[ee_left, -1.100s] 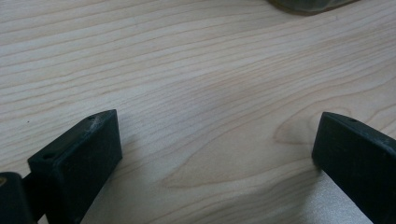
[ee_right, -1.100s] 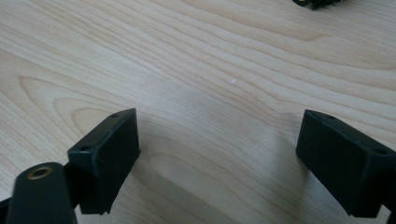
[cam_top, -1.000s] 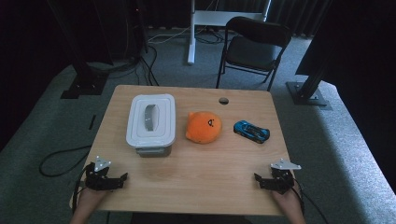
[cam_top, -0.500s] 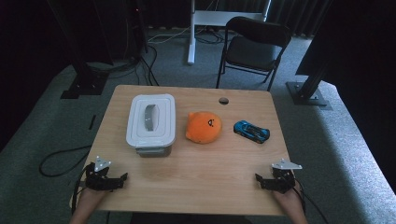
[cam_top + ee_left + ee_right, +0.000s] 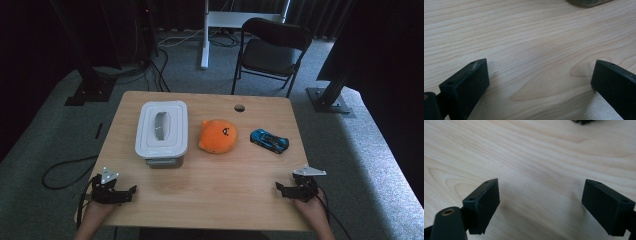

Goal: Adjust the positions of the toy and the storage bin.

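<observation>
Resting left gripper (image 5: pixel 131 190): near left table (image 5: pixel 225 200) corner; jaws wide apart, empty
Right gripper (image 5: pixel 278 187): near right; jaws spread, empty
Nearest things: white lidded box (image 5: pixel 161 129) far left; blue toy car (image 5: pixel 269 140) far right

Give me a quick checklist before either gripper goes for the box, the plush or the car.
1. Left gripper open, nothing between the jaws: ok.
2. Right gripper open, nothing between the jaws: ok.
3. White lidded box closed, lid flat: ok.
4. Orange plush apart from the box and the blue toy car: ok.
5. Bare table between grippers and things: ok.
6. Whether the lid is latched: cannot tell.
</observation>
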`<state>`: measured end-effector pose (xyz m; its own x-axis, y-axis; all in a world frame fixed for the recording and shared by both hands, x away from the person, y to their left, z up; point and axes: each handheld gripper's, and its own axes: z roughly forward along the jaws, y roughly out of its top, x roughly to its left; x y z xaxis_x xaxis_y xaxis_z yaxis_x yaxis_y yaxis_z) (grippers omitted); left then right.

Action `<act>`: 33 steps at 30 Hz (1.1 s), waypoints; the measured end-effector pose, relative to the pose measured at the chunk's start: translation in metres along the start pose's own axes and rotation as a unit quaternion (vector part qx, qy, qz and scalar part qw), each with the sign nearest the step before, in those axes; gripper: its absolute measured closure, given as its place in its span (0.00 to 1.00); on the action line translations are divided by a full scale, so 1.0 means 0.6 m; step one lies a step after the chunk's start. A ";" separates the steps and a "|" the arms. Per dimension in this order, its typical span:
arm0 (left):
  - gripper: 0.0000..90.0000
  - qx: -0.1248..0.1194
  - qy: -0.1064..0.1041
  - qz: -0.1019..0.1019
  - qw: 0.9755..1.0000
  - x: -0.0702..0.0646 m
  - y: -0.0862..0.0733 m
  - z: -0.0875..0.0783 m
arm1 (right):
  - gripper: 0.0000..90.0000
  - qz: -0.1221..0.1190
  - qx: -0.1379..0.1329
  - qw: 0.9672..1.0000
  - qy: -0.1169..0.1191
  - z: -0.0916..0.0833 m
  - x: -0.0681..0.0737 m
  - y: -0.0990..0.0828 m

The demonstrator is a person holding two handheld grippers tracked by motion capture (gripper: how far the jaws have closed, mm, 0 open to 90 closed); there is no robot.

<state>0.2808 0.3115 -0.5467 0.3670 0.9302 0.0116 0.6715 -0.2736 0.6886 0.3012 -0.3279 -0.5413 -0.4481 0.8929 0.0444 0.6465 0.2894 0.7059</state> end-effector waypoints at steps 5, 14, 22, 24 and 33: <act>0.02 0.000 0.000 0.000 1.000 0.000 0.000 0.000 | 0.16 -0.007 -0.016 1.000 -0.007 -0.006 -0.009 0.020; 0.02 0.000 0.000 -0.001 1.000 0.000 0.000 0.000 | 0.16 -0.007 -0.042 0.999 -0.009 -0.005 -0.030 0.076; 0.02 0.000 0.000 -0.001 1.000 0.000 0.000 0.000 | 0.16 -0.008 -0.039 0.999 -0.015 0.008 -0.055 0.124; 0.02 0.000 0.000 -0.001 1.000 0.000 0.000 0.000 | 0.16 -0.011 -0.042 0.999 -0.021 0.012 -0.059 0.134; 0.02 0.000 0.000 -0.001 1.000 0.000 0.000 0.000 | 0.16 0.009 -0.033 0.999 -0.014 0.035 -0.083 0.163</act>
<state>0.2808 0.3114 -0.5468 0.3659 0.9306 0.0110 0.6715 -0.2722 0.6892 0.4000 -0.3368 -0.4895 -0.4187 0.9073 0.0395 0.6119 0.2497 0.7505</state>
